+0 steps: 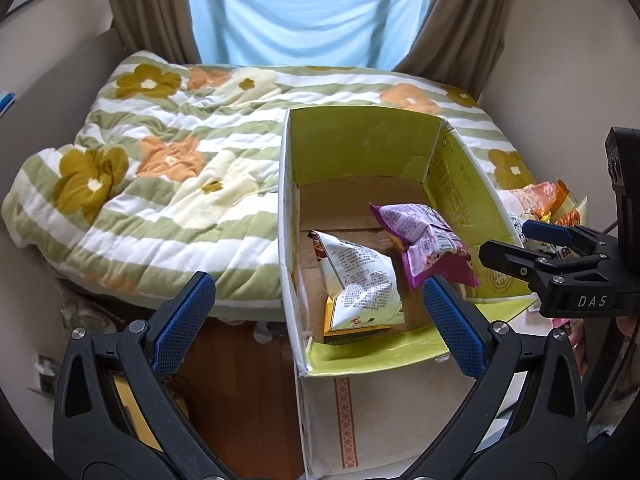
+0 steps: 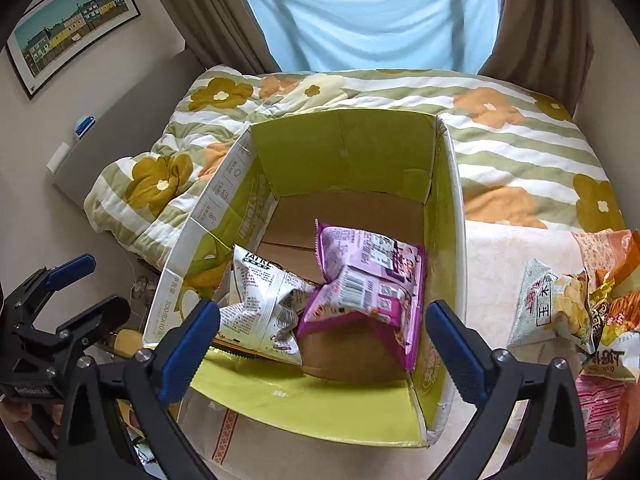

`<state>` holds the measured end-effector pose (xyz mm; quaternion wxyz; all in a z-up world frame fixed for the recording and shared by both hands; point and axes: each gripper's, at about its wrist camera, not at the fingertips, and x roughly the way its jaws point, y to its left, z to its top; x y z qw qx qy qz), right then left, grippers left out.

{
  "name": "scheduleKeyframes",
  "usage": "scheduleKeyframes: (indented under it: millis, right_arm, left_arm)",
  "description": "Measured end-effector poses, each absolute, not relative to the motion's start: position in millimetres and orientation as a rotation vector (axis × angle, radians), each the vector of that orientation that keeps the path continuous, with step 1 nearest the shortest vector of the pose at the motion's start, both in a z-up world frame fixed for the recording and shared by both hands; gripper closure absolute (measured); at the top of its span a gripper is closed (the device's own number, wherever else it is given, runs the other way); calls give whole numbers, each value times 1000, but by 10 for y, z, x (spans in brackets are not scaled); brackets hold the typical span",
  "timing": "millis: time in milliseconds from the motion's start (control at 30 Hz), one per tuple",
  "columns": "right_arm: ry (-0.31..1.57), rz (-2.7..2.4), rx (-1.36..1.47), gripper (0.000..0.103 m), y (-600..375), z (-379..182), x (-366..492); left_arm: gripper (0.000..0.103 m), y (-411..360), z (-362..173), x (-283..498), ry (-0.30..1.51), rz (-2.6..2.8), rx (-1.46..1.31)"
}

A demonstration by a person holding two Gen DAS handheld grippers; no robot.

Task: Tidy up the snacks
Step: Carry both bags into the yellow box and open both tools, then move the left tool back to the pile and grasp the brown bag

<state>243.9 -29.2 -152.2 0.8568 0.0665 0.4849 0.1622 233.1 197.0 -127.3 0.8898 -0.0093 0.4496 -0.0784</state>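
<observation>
An open cardboard box (image 1: 362, 148) with yellow-green flaps stands against the bed; it also shows in the right wrist view (image 2: 348, 152). Inside lie a purple snack bag (image 1: 424, 240) (image 2: 368, 280) and a white snack bag (image 1: 360, 280) (image 2: 260, 300) with a yellow packet under it. My left gripper (image 1: 318, 308) is open and empty above the box's near left corner. My right gripper (image 2: 320, 332) is open and empty above the box's near edge; it also shows in the left wrist view (image 1: 516, 246). A pile of loose snack bags (image 2: 576, 304) lies to the right of the box.
A bed with a flowered, striped quilt (image 1: 160, 184) fills the space behind and left of the box. Curtains and a blue sheet (image 1: 304, 12) hang at the window behind. A framed picture (image 2: 72, 36) hangs on the left wall. The floor (image 1: 240, 392) shows below left.
</observation>
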Motion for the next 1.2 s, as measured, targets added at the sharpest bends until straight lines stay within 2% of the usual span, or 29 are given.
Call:
scheduleKeyframes:
  millis: [333, 600, 900, 1200]
  right_arm:
    - [1006, 325, 160, 1, -363, -1395, 2211]
    - [954, 304, 202, 1, -633, -1177, 1978]
    - [885, 265, 201, 1, -1430, -871, 1606]
    - [905, 243, 167, 1, -2518, -846, 1209]
  left_arm:
    - [1, 1933, -1225, 2220, 910, -193, -23]
    - [0, 1622, -1121, 2071, 902, -254, -12]
    - [0, 716, -952, 1728, 880, -325, 18]
    - [0, -452, -1093, 1199, 959, -375, -13]
